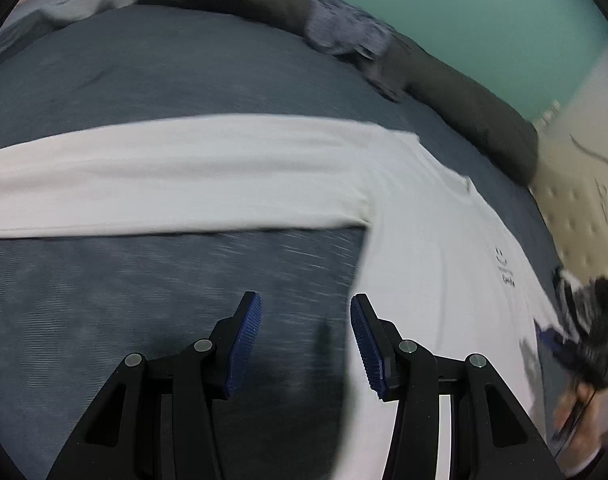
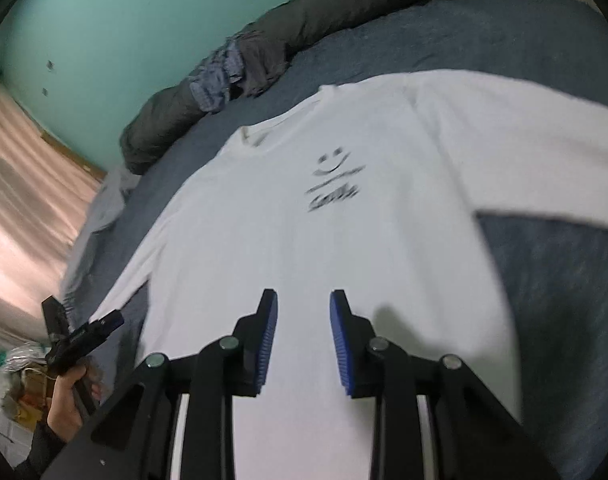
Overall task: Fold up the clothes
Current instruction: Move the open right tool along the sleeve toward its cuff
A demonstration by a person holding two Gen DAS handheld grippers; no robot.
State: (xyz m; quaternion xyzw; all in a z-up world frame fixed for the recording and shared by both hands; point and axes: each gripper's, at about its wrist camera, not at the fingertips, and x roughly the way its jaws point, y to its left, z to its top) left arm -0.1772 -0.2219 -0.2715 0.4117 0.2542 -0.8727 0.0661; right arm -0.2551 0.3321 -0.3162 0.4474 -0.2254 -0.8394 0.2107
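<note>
The white long-sleeved shirt point(image 2: 312, 248) lies flat, face up, on the blue-grey bed cover point(image 2: 544, 280), one sleeve stretched toward the bed's edge. Above its chest the right gripper point(image 2: 304, 332) tilts downward, jaws parted, holding nothing. The left gripper point(image 1: 306, 340) hangs released over bare cover beside the sleeve. A dark rumpled blanket point(image 1: 464, 92), I think, lines the far edge.

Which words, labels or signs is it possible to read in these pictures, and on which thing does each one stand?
None can be read for certain.
White T-shirt: a smiley sign with lines of black print under it, too blurred to read.
Beige surface: dark marks, too blurred to read.
</note>
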